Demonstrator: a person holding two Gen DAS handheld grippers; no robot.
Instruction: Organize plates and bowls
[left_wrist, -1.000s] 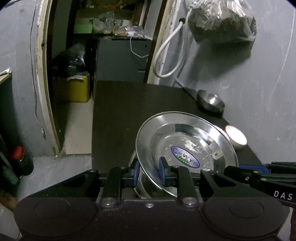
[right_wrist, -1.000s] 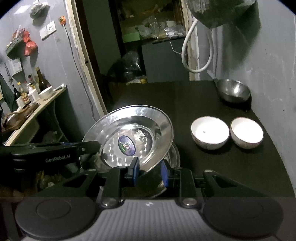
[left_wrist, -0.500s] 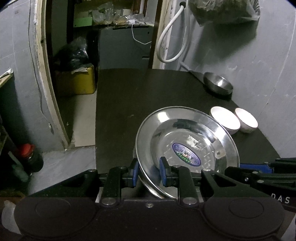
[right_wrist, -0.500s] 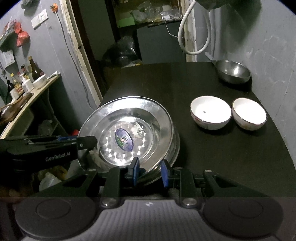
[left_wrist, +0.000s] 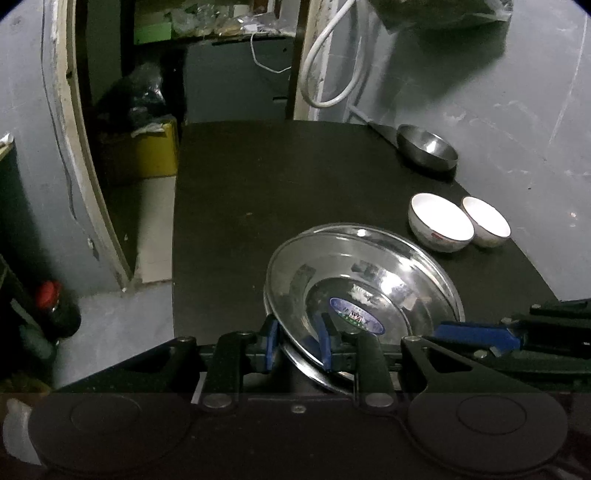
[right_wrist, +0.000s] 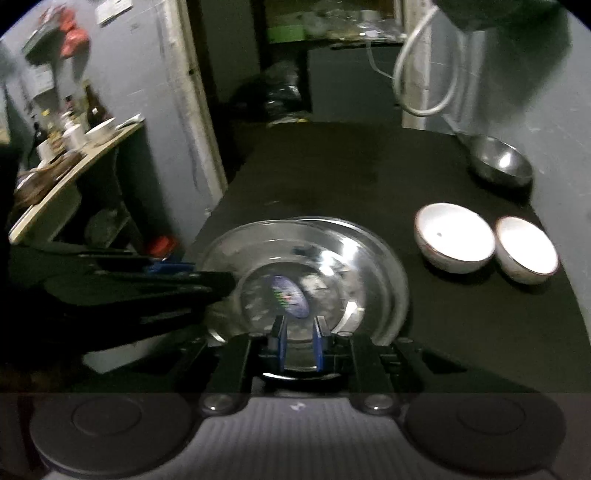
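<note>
On the black table (left_wrist: 258, 203) a steel plate (left_wrist: 369, 280) with a blue sticker leans low over a second steel plate (right_wrist: 391, 288). My left gripper (left_wrist: 298, 345) is shut on the upper plate's left rim, one pad behind it and one on its inner face. My right gripper (right_wrist: 299, 339) hangs over the plate's near edge with its jaws closing. The plate's surface shows through the narrow gap and neither pad is seen to press on it. Two white bowls (left_wrist: 441, 221) (left_wrist: 487, 221) stand side by side to the right, with a steel bowl (left_wrist: 426, 147) behind them.
The table's left edge drops to the floor by a doorway with a yellow bin (left_wrist: 147, 151). A red-capped bottle (left_wrist: 51, 306) stands low on the left. A white hose (left_wrist: 332, 74) loops on the grey wall. A side shelf (right_wrist: 74, 147) carries bottles.
The upper plate has come down from a steep tilt to lie almost flat on the lower plate. The right jaws have narrowed. The right view is now blurred.
</note>
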